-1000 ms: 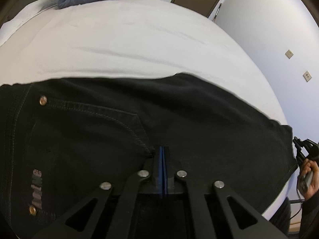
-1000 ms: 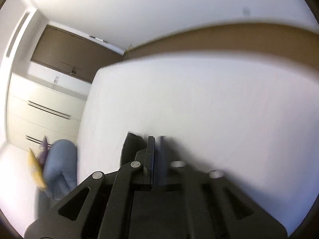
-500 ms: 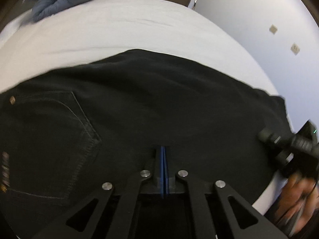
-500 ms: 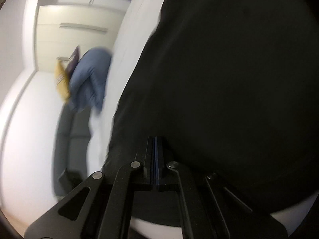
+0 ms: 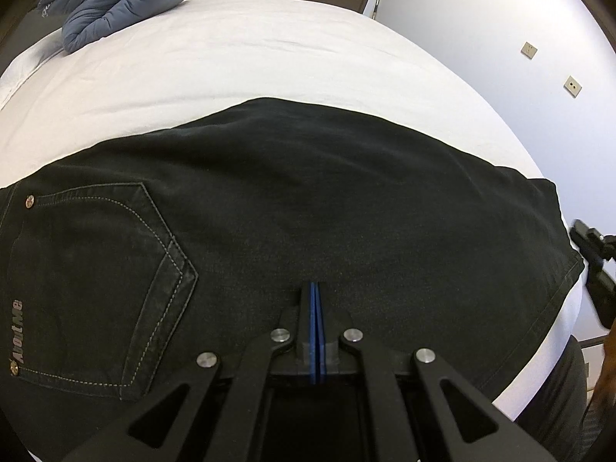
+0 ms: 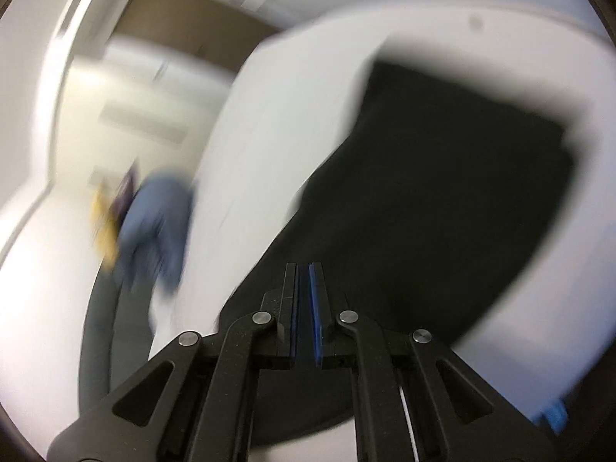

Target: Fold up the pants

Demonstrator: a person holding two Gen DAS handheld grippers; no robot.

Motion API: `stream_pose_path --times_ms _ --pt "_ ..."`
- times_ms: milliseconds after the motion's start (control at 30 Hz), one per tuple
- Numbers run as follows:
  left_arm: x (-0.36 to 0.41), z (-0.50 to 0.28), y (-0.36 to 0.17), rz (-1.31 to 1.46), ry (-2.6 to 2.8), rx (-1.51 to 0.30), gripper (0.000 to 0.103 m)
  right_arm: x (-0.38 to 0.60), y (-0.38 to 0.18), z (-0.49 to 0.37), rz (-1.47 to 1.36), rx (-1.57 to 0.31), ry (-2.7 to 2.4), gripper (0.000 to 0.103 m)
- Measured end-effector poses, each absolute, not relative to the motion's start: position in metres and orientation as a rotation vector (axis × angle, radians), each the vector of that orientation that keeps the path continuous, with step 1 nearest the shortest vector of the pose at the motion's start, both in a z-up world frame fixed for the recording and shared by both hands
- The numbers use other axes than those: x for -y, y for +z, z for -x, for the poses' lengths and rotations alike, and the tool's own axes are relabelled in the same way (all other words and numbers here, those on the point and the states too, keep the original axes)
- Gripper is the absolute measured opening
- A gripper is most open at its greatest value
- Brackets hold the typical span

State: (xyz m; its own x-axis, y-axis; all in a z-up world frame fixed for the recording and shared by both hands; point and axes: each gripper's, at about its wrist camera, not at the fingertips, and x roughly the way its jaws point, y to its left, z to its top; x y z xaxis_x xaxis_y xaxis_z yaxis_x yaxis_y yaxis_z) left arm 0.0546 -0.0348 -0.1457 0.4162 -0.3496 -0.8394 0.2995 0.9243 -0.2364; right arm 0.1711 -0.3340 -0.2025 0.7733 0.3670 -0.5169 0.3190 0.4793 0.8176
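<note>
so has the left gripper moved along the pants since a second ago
Yes. The left gripper has slid along the black pants, away from the back pocket, toward the leg end.

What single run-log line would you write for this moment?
pants: flat on bed | left gripper: shut, over pants | right gripper: jaws just opening, nothing between

Your left gripper [image 5: 315,288] is matte black, with blue pads [image 5: 315,327] and four silver pivot screws across angular, cut-out linkage arms. Your right gripper [image 6: 304,269] is built the same, pads blue too.
</note>
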Motion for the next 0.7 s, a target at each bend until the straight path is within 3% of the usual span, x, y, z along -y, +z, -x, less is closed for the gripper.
stream_pose_path --times_ms 167,200,333,400,600,700 --pt "-0.007 -0.054 -0.132 0.09 -0.377 -1.062 0.005 0.268 -0.256 -0.212 -1.027 -0.979 0.168 0.007" --pt "-0.017 -0.055 -0.131 0.102 -0.362 -1.062 0.005 0.27 -0.264 -0.208 -1.04 -0.992 0.152 0.002" --pt "-0.078 -0.062 -0.13 0.179 -0.273 -1.056 0.005 0.32 -0.277 -0.208 -1.103 -0.881 0.101 0.0" --pt "-0.105 -0.066 -0.132 0.191 -0.236 -1.059 0.005 0.366 -0.267 -0.14 -1.099 -0.809 0.006 0.0" --pt "-0.166 -0.067 -0.136 0.282 -0.199 -1.05 0.005 0.483 -0.254 -0.098 -1.083 -0.664 -0.277 0.0" --pt "-0.174 -0.065 -0.128 0.3 -0.16 -1.043 0.004 0.521 -0.223 -0.071 -1.042 -0.624 -0.387 0.007"
